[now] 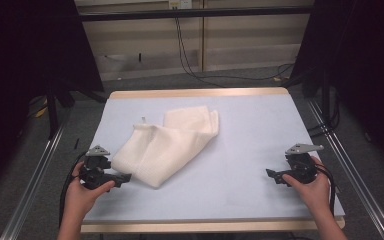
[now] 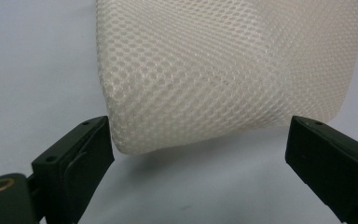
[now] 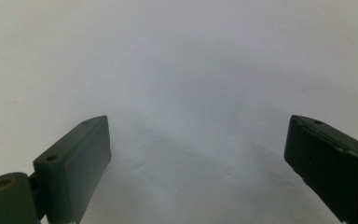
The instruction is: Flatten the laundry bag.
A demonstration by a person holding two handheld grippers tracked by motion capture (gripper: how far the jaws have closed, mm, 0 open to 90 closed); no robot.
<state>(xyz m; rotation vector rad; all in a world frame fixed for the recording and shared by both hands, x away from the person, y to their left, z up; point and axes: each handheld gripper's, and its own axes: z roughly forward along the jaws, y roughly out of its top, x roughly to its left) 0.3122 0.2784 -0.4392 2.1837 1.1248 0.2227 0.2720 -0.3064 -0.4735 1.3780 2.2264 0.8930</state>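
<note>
A cream mesh fabric bag (image 1: 170,142) lies crumpled and folded left of the table's middle. Seen from the left gripper view, its netted near corner (image 2: 223,70) sits just ahead of the jaws, which stand wide apart with nothing between them. My left gripper (image 1: 125,177) rests on the table at the bag's near-left corner, open. At the right side of the table my right gripper (image 1: 271,174) points left over bare surface, far from the bag. Its jaws (image 3: 198,154) are also spread wide and hold nothing.
The pale blue table (image 1: 250,135) has wooden strips along its far and near edges. Metal rails (image 1: 35,170) run down both sides. Black cables (image 1: 190,60) trail on the floor behind, between dark curtains.
</note>
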